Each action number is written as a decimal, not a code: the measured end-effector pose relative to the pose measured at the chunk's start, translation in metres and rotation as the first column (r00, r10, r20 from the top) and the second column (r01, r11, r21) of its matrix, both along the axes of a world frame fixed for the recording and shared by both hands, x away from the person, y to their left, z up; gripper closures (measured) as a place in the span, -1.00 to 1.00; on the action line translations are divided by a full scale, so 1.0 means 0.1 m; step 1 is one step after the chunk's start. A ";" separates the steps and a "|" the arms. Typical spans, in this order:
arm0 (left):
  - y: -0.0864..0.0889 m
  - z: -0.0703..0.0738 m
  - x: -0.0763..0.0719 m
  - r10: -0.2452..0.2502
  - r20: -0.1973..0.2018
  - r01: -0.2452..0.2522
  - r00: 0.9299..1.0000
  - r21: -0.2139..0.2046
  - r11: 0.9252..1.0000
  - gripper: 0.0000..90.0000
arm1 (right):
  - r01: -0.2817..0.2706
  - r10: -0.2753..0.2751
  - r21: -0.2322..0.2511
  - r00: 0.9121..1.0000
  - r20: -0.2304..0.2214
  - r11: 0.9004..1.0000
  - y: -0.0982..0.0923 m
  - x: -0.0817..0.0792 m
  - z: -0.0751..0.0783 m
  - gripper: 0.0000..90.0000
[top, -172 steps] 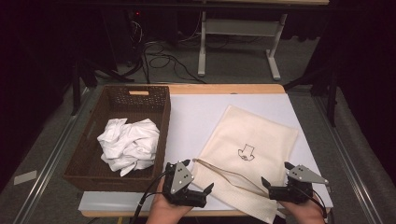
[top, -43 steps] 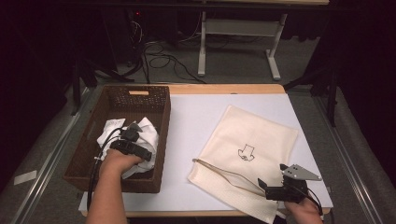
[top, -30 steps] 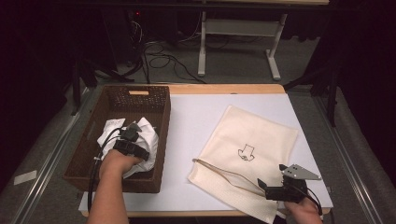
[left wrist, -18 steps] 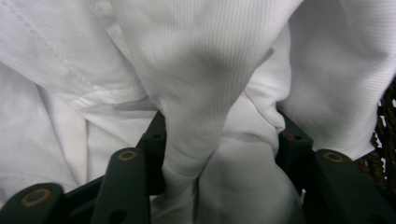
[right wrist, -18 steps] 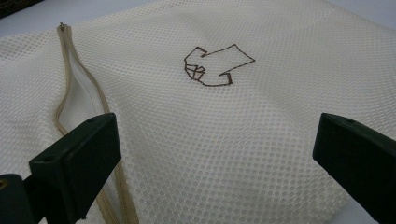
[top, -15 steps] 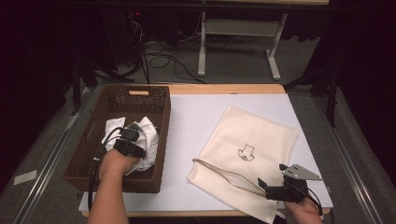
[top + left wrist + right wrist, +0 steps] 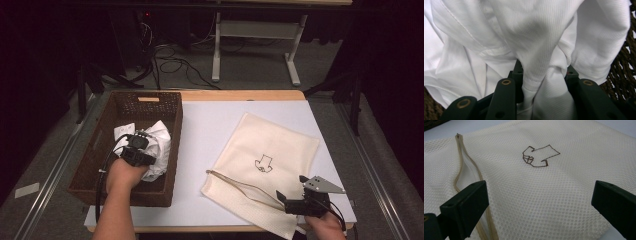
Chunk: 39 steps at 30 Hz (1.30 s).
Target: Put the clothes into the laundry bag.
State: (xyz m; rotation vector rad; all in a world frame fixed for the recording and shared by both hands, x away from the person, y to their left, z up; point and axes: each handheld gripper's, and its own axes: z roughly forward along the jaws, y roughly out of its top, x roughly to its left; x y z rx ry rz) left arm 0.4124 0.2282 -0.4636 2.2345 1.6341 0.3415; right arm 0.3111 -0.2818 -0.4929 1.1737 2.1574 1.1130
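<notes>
The white garment (image 7: 156, 145) lies crumpled in the wicker basket (image 7: 102, 155) at the counter's (image 7: 210, 125) left side. The left gripper (image 7: 139, 146) is down in the basket on it, and its jaws have just been closing: in the left gripper view a bunched fold of the cloth (image 7: 536, 75) stands pinched between them, the jaws drawn in most of the way and pressing on the fabric. The basket's weave shows dark at that view's right edge.

Well apart, to the right, the mesh bag (image 7: 270, 165) lies flat on the counter, its zipper (image 7: 461, 170) undone along the near edge so the mouth gapes a little. The right gripper (image 7: 295, 199) hangs at the bag's near corner with its jaws wide apart and nothing between them, the mesh below.

This looks like the pick-up step, the grip on the garment just made. Next the left hand should lift the garment clear of the basket wall and carry it toward the bag, while the right takes the zipper edge to hold the mouth open.
</notes>
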 end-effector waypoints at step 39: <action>0.11 0.47 -0.70 0.047 0.739 0.042 0.672 -0.102 0.994 0.44 | 0.002 -0.003 0.026 0.998 0.060 1.000 -0.01 0.00 -0.03 -0.96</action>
